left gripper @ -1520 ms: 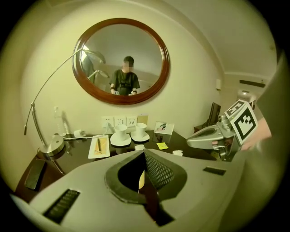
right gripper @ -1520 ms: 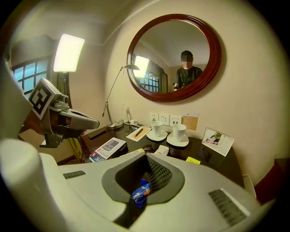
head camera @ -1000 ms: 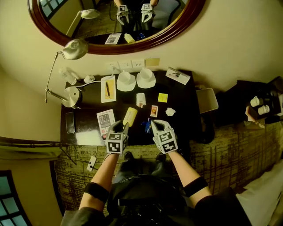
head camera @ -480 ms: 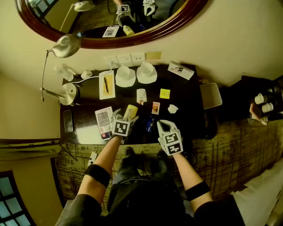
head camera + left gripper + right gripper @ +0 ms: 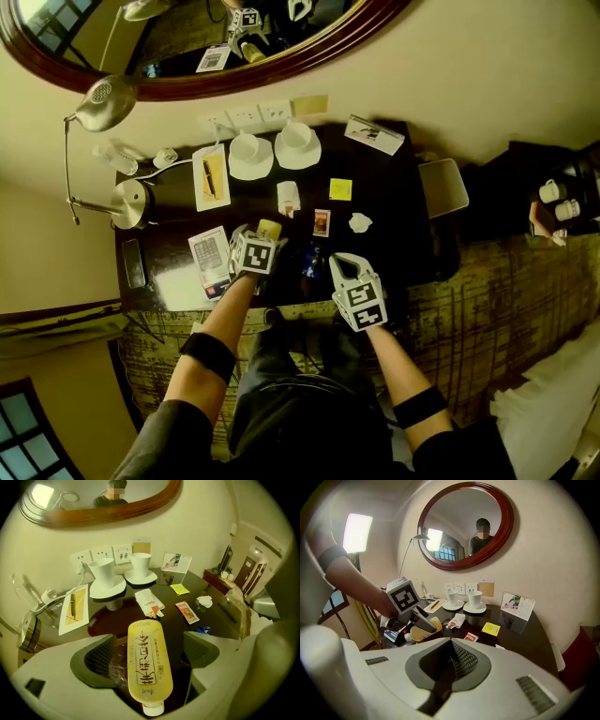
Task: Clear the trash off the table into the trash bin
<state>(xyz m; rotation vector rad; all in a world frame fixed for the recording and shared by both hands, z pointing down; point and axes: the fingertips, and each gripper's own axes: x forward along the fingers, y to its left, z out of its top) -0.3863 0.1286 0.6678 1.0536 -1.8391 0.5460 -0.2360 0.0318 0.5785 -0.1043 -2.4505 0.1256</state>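
Now, left gripper [image 5: 147, 654] jaws just swung wide, straddling yellow bottle [image 5: 146, 639] lying flat on dark glossy table [image 5: 215, 617], cap toward camera; ribbed pads clear of it both sides (nothing gripped yet). Right gripper [image 5: 451, 645] clamped tight, empty, hanging nearby. Risk: smooth rounded plastic could roll or squirt out if pads close off-centre; crinkly clear film [image 5: 116, 670] beside bottle may get pinched too.

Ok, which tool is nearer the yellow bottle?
Left. The left tool, jaws just opened, straddles the yellow bottle without pressing; the right tool, shut, hovers to its right.
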